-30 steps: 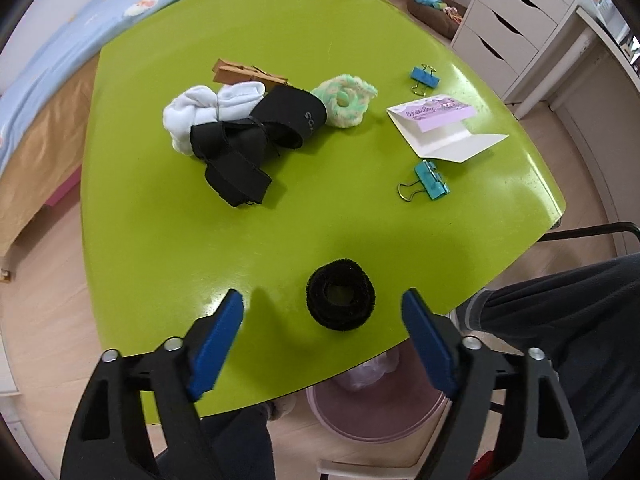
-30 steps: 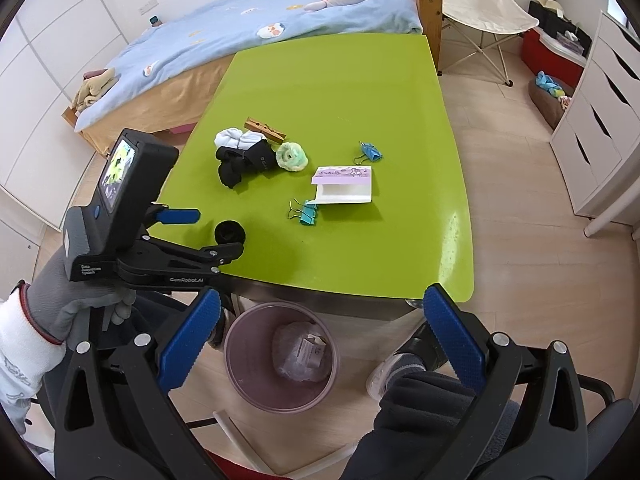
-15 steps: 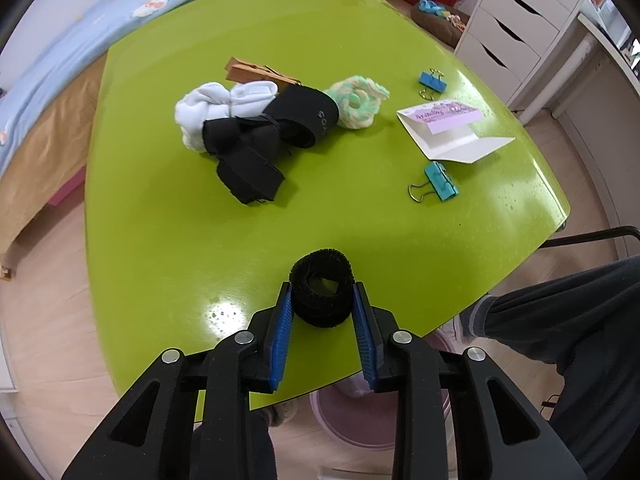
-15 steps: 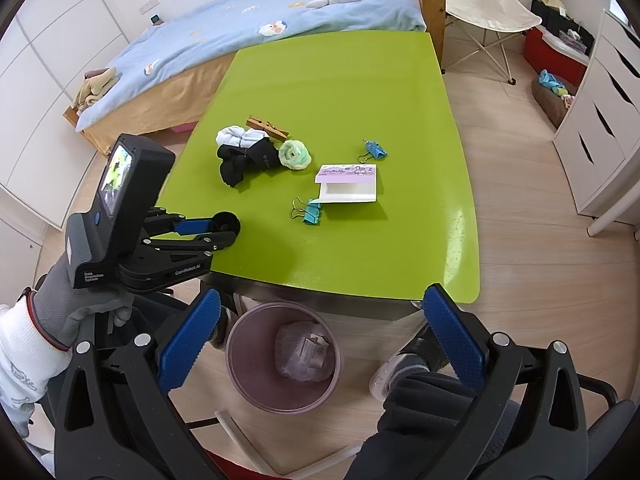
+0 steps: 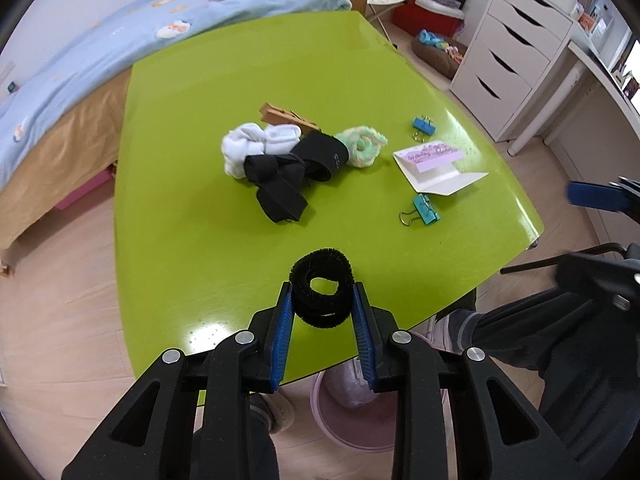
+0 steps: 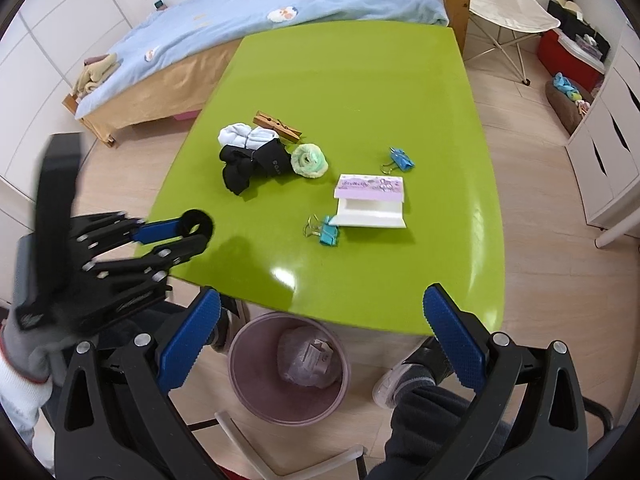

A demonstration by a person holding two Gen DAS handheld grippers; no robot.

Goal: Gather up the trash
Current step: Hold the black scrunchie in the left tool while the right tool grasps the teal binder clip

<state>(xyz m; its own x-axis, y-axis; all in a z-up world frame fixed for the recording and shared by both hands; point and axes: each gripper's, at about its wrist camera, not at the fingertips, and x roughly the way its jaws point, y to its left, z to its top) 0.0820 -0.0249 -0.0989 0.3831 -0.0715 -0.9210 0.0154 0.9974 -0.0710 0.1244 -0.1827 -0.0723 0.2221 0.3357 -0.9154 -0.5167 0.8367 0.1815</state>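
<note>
My left gripper (image 5: 322,302) is shut on a fuzzy black ring (image 5: 322,286) and holds it tilted above the near edge of the green table (image 5: 192,248). The ring also shows in the right wrist view (image 6: 197,220), at the table's left front corner. My right gripper (image 6: 320,336) is open and empty, off the table's near edge, above a pink trash bin (image 6: 286,368) on the floor that holds a crumpled bag. In the left wrist view the bin (image 5: 348,412) lies below the table edge.
On the table lie a black and white sock bundle (image 5: 276,160), a wooden clothespin (image 5: 284,114), a green scrunchie (image 5: 362,146), a folded card (image 5: 436,168) and two blue binder clips (image 5: 424,210). A bed (image 6: 256,28) stands behind, white drawers (image 5: 516,60) to the right.
My left gripper closed on the black ring, then lifted it off the table and tilted it up. The right gripper stayed open over the bin.
</note>
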